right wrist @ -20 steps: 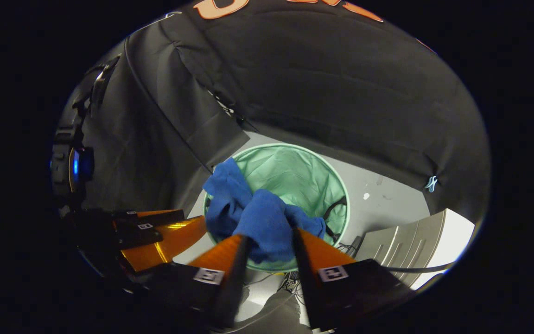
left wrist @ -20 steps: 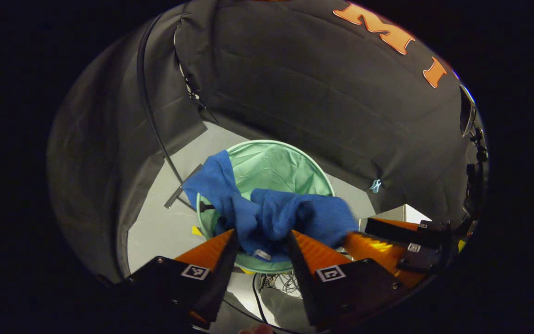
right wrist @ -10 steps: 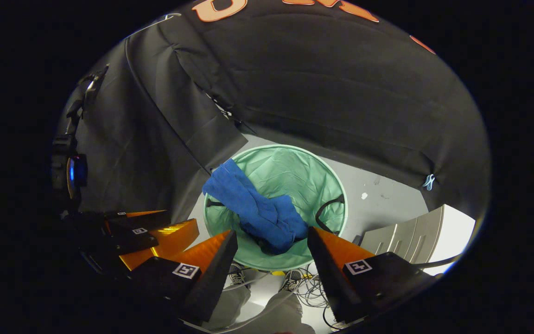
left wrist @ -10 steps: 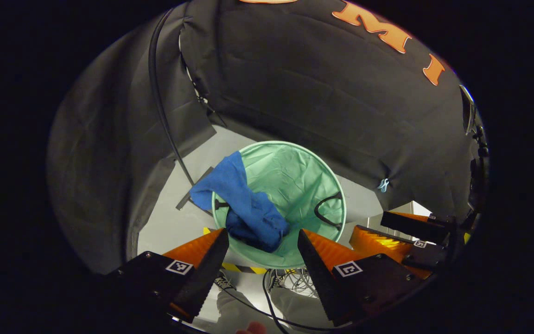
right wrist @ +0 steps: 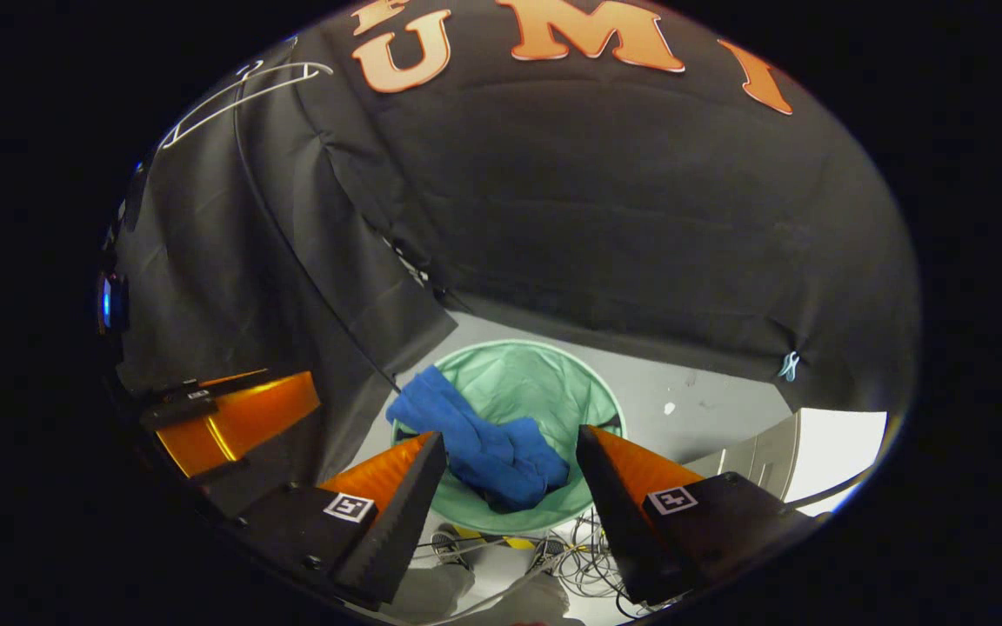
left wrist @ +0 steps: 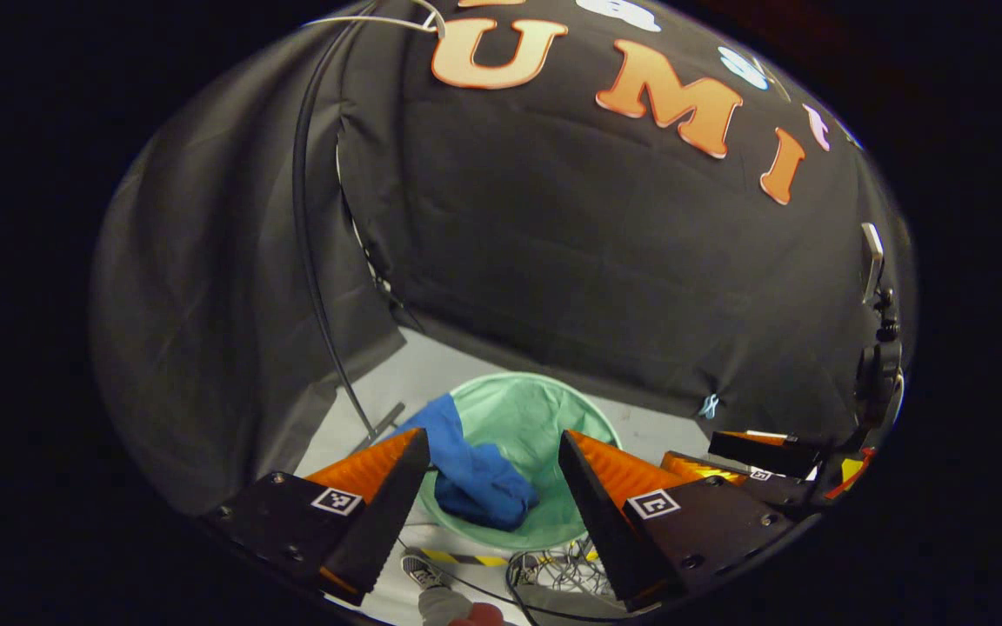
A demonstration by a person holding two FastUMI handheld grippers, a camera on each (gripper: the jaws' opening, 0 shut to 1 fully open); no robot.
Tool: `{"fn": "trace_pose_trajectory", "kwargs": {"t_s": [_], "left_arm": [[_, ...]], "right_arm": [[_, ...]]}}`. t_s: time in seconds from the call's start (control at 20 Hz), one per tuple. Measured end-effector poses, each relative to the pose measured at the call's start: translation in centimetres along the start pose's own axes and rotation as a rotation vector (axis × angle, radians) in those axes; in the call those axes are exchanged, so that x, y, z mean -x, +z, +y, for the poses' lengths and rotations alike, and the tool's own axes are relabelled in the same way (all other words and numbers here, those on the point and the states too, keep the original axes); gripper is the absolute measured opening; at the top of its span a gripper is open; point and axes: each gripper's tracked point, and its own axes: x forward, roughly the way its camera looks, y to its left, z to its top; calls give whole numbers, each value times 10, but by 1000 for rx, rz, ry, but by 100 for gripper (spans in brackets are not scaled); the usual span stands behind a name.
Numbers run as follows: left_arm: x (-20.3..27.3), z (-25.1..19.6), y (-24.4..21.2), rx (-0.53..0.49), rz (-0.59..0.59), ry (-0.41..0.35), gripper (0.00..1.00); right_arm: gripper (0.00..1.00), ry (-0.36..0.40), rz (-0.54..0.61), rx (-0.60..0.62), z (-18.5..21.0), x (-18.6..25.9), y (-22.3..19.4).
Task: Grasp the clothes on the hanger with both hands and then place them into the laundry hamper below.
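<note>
Grey floor (right wrist: 710,400), black cloth walls close round. Blue garment (right wrist: 488,439) lies in green hamper (right wrist: 544,382), one end draped over its rim. Left gripper (left wrist: 492,448) and right gripper (right wrist: 510,443) above it, jaws wide, empty.

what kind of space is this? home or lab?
Likely a staged recording booth, not a home: black cloth wall draped around a bare pale floor, loose cables on the ground, and a green laundry hamper with a blue garment in it.

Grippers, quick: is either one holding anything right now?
Left gripper: open, holding nothing.
Right gripper: open, holding nothing.
</note>
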Motion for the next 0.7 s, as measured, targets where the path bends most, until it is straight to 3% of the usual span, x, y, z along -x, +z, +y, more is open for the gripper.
{"fn": "trace_pose_trajectory", "kwargs": {"t_s": [0.35, 0.7], "left_arm": [[67, -12, 101, 18, -275, 2, 95], [139, -16, 193, 59, -576, -43, 94]], "right_arm": [[99, 18, -292, 33, 12, 76, 106], [100, 71, -613, -5, 21, 187, 209]]}}
